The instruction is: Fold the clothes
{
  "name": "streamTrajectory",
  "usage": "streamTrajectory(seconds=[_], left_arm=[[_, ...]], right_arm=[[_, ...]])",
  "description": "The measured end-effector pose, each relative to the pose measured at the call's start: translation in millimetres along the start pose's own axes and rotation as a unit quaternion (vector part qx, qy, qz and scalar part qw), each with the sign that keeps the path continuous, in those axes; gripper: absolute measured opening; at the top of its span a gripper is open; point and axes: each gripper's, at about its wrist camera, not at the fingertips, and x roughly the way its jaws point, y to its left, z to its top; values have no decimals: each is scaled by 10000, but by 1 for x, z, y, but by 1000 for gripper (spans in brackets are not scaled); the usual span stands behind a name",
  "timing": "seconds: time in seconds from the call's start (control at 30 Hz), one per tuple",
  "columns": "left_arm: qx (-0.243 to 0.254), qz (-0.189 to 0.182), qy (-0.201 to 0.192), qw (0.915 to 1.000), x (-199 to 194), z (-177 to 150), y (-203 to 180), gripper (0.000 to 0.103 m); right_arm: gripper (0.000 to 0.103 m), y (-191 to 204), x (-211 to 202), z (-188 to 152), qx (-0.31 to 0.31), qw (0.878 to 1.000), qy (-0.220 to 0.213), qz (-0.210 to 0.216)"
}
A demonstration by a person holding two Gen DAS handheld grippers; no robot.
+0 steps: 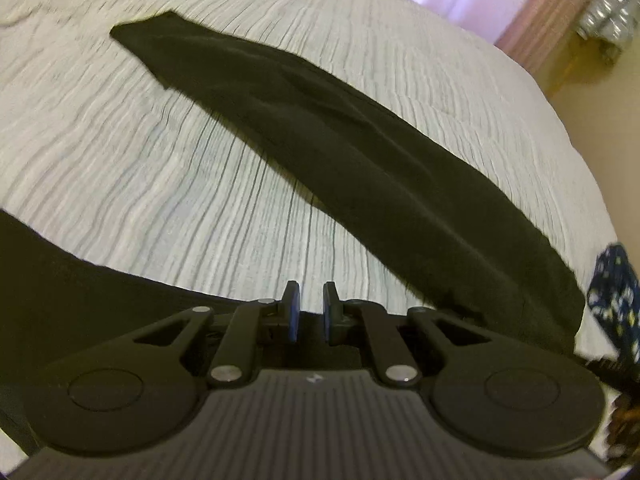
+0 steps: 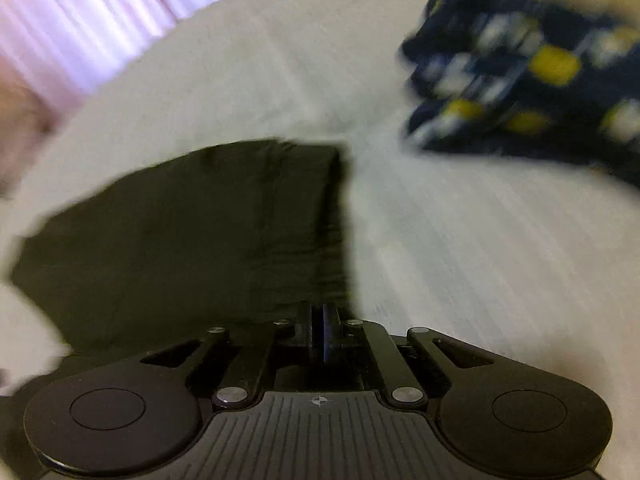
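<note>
A black garment lies spread on the pale ribbed bedcover. In the left wrist view one long black part (image 1: 328, 140) runs from the far left to the near right, and another black part (image 1: 60, 280) lies at the near left. My left gripper (image 1: 311, 312) is open with a small gap and holds nothing, just above the cover. In the right wrist view the black garment (image 2: 192, 232) lies ahead and left. My right gripper (image 2: 323, 332) has its jaws pressed together at the garment's near edge; whether cloth is between them is hidden.
A dark blue patterned garment (image 2: 528, 76) with yellow and white spots lies at the far right of the bed; it also shows in the left wrist view (image 1: 616, 292). The bedcover (image 1: 180, 184) fills both views. Pink curtains (image 2: 80, 28) hang behind the bed.
</note>
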Motion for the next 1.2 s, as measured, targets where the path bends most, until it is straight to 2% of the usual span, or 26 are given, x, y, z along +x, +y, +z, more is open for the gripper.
streamTrajectory(seconds=[0.03,0.17,0.2,0.27,0.37,0.47,0.57,0.6,0.67,0.7,0.73,0.77,0.87,0.97,1.07,1.2], left_arm=[[11,17,-3,10000,-1,-2,5,7],[58,25,-78,10000,-11,-15,24,7],[89,39,-77,9999,-12,-19,28,7],[123,143,-66,9998,-18,-26,42,7],[98,444,-51,9990,-30,-37,74,11],[73,744,-36,9972,-43,-48,106,11],[-180,953,-51,9953,-56,-57,136,10],[-179,969,18,9951,-58,-60,143,11],[-177,1000,156,9947,-62,-66,156,12],[-181,1005,230,9945,-67,-69,158,12],[-187,1007,305,9943,-72,-70,159,12],[-193,1010,381,9940,-77,-72,159,12],[-210,1016,606,9928,-93,-78,161,12],[-174,996,794,9917,-112,-82,160,12],[-28,960,865,9916,-145,-84,150,14],[182,884,863,9922,-181,-77,130,15]], right_arm=[[3,11,-12,-3,-309,9984,-177,-430],[4,44,-44,-24,-675,9961,-563,-86],[4,55,-45,-31,-802,9955,-489,97],[4,77,-36,-49,-1263,9915,-246,200],[4,75,-24,-78,-1435,9883,-102,-498],[5,46,-53,-76,-282,9933,-174,-1105],[5,52,-101,-87,-325,9948,-486,-830],[5,60,-110,-94,-426,9960,-514,-600],[6,78,-114,-115,-535,9983,-200,-75],[14,81,-110,-130,-486,9987,50,-123],[49,85,-106,-144,-437,9984,301,-171],[57,87,-103,-158,-368,9977,515,-226],[58,79,-129,-182,278,9976,404,-480],[58,82,-162,-185,592,9958,570,-404],[58,95,-202,-186,478,9969,517,-358],[58,110,-236,-175,468,9979,424,-157]])
